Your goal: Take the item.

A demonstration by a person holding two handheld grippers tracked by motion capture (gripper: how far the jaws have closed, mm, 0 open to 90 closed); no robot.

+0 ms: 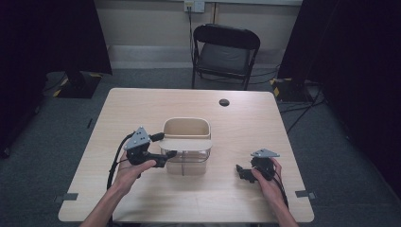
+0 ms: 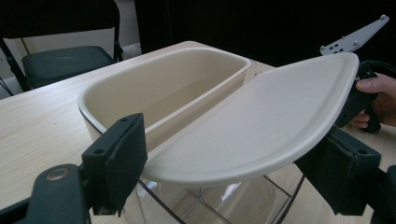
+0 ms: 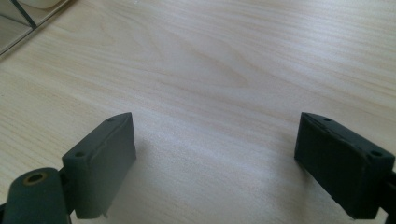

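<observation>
A clear plastic container (image 1: 189, 163) stands mid-table with a beige tub (image 1: 187, 126) set in its far half. A beige lid (image 1: 187, 144) lies across its near half. My left gripper (image 1: 165, 145) reaches the lid's left end from the left. In the left gripper view its jaws straddle the lid (image 2: 252, 126), and both pads touch the rim, so my left gripper (image 2: 233, 168) is shut on it. The tub (image 2: 177, 88) is empty. My right gripper (image 1: 242, 171) rests low over bare table at the right. Its jaws stand wide apart, so my right gripper (image 3: 247, 168) is open with nothing between them.
A black folding chair (image 1: 226, 52) stands behind the wooden table (image 1: 142, 109). A small dark round cap (image 1: 224, 102) sits near the table's far edge. The right hand (image 2: 378, 93) and its gripper show past the lid in the left gripper view.
</observation>
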